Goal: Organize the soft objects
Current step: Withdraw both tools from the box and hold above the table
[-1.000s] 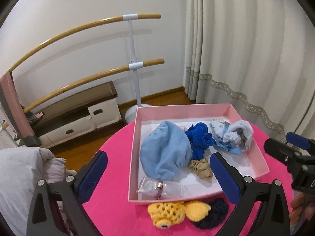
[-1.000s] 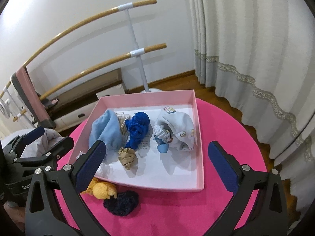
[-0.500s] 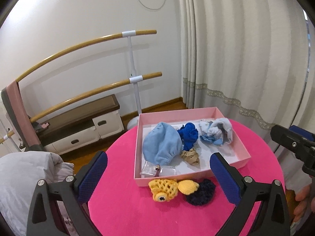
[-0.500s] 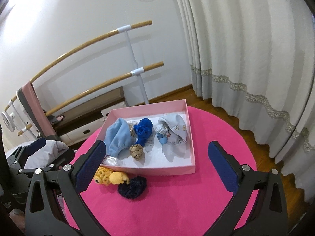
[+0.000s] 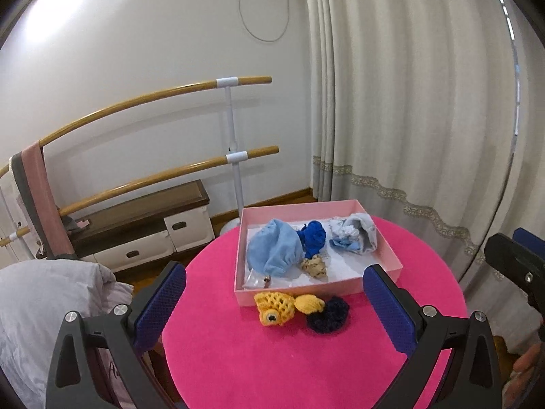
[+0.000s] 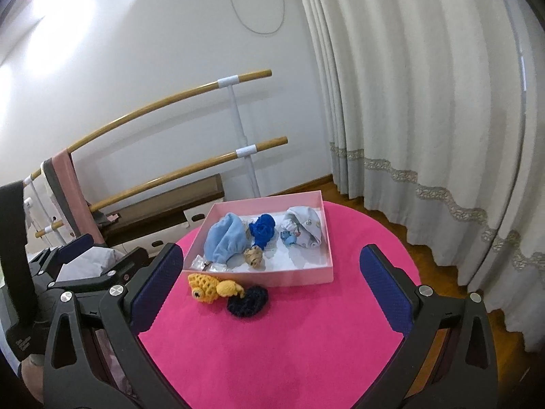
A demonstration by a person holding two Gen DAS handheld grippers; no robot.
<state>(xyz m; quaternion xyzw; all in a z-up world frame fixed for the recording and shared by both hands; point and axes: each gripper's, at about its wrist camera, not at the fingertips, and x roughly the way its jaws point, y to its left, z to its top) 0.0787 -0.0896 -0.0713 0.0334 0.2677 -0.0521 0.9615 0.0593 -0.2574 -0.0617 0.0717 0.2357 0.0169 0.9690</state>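
Note:
A pink box (image 5: 386,254) (image 6: 306,275) sits at the far side of a round pink table (image 5: 289,368) (image 6: 289,351). Inside lie a light blue cap (image 5: 274,251) (image 6: 224,238), a royal blue knit piece (image 5: 313,237) (image 6: 261,228), a tan scrunchie (image 5: 315,266) (image 6: 253,257), a pale bundle (image 5: 356,237) (image 6: 303,228) and a clear packet (image 5: 257,281) (image 6: 206,264). In front of the box rest a yellow crochet fish (image 5: 286,306) (image 6: 211,288) and a dark navy crochet piece (image 5: 327,314) (image 6: 248,301). My left gripper (image 5: 274,305) and right gripper (image 6: 270,289) hover open and empty, well back from them.
Behind the table stand a double wooden barre (image 5: 235,156) on a white post and a low bench with drawers (image 5: 143,235). Cream curtains (image 5: 425,119) hang on the right. A grey-white cushion (image 5: 41,303) lies at the left, below the table's edge.
Both grippers have pulled back and up from the box, so the whole table now shows. The objects have not moved, and both grippers stay open.

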